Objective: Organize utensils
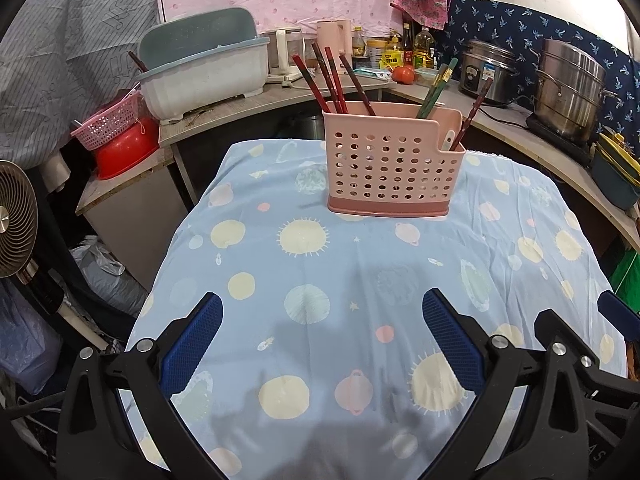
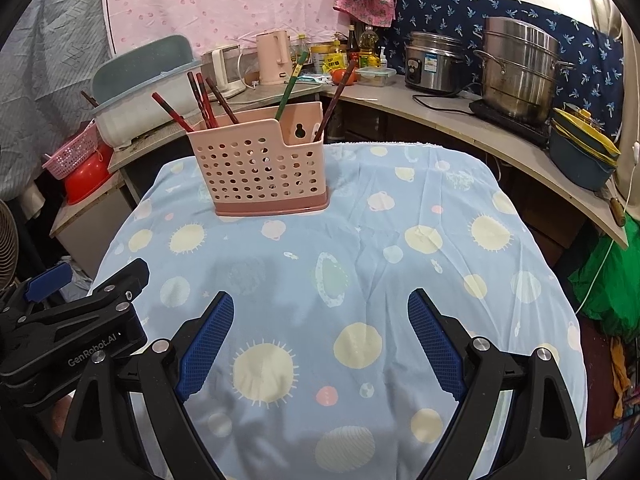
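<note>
So the counter (image 1: 320,280) with the blue planet-print cloth takes up most of the room. The pink holder (image 1: 390,164) sits at its far end, red chopsticks (image 1: 332,80) in its left part, green ones (image 1: 434,88) further right. Nearer than the holder, left tongs (image 1: 322,330) and right tongs (image 2: 320,330) both hang spread wide, gripping nothing.

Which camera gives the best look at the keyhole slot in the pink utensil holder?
The right wrist view: the keyhole slot shows clearly on the back wall of the pink utensil holder. In the left wrist view the holder hides that slot behind its front wall.
</note>
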Demonstrator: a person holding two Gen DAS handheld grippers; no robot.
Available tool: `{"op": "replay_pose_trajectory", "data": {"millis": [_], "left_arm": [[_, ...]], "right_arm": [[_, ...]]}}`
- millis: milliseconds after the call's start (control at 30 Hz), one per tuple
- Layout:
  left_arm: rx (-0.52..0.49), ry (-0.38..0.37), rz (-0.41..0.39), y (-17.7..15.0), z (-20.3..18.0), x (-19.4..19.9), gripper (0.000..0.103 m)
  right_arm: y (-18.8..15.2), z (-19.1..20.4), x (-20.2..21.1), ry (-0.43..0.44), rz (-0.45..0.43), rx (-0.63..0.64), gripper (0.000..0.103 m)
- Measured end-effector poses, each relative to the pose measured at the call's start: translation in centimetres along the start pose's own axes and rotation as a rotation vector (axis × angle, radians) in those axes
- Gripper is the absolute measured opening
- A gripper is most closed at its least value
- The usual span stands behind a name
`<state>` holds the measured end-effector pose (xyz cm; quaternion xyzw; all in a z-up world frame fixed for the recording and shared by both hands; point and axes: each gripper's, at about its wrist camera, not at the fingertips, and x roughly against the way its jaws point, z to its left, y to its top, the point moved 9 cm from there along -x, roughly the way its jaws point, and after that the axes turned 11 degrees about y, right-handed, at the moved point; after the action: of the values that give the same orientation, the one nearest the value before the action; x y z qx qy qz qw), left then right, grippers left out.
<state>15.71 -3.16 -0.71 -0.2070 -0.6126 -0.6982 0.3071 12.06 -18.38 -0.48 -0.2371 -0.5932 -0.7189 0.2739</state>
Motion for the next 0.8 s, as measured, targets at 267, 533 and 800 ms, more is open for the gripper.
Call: {"op": "replay_pose_trajectory", "data": {"millis": [267,533,800], "left_arm": [[0.000,0.003,-0.004,0.4,0.1,0.0,0.096],[0.002,0.003,-0.009,1.0,0.2,0.1,0.095],[0.003,0.005,-0.012,1.4,0.2,0.2,0.095]], "right_arm": [[0.3,0.1,0.0,0.000,-0.006,0.002,0.085],[0.8,0.3,0.2,0.004,-0.015,0.003,0.085],[1.1,0.3,0.3,0.005,-0.019,0.006,0.085]]}}
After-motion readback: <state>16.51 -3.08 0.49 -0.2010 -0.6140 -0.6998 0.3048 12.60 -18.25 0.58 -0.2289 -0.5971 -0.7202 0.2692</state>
